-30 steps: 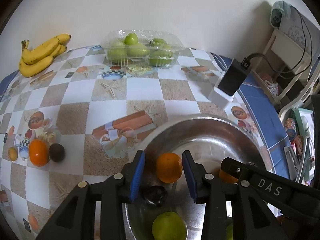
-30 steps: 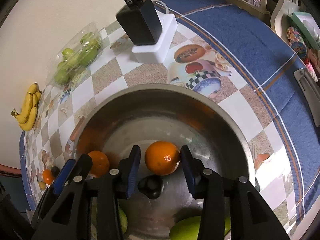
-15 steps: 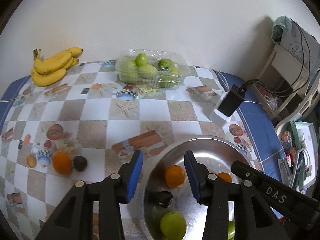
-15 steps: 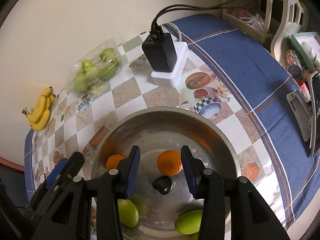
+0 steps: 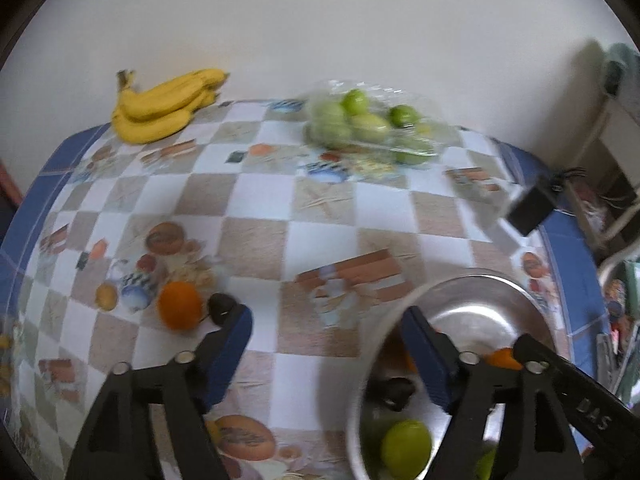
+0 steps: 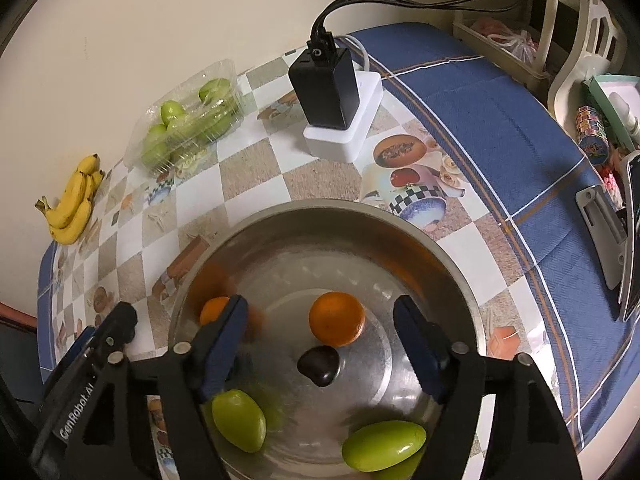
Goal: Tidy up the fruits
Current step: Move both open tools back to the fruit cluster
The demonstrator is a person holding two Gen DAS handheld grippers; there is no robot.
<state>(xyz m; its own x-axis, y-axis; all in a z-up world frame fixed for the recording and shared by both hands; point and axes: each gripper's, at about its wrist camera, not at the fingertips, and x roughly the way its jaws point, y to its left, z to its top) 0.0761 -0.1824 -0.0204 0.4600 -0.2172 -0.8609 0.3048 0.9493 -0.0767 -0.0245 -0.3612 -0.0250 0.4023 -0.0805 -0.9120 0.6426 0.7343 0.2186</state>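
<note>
A steel bowl (image 6: 460,280) holds two oranges (image 6: 337,318), a dark fruit (image 6: 319,365) and two green fruits (image 6: 239,420). My right gripper (image 6: 320,332) is open and empty above the bowl. My left gripper (image 5: 326,340) is open and empty, over the tablecloth at the bowl's (image 5: 500,284) left rim. An orange (image 5: 179,305) and a dark fruit (image 5: 221,304) lie on the table at the left, near its left fingertip. Bananas (image 5: 162,106) and a clear box of green fruits (image 5: 368,122) sit at the back by the wall.
A black charger on a white block (image 6: 332,100) with cables stands behind the bowl. A phone stand (image 6: 604,228) sits on the blue cloth at the right. Shelves and a white chair stand beyond the table's right edge. The wall runs behind.
Both grippers have lifted and opened wider. The left one has swung left, off the bowl toward the orange on the table. The fruits stay in the bowl.
</note>
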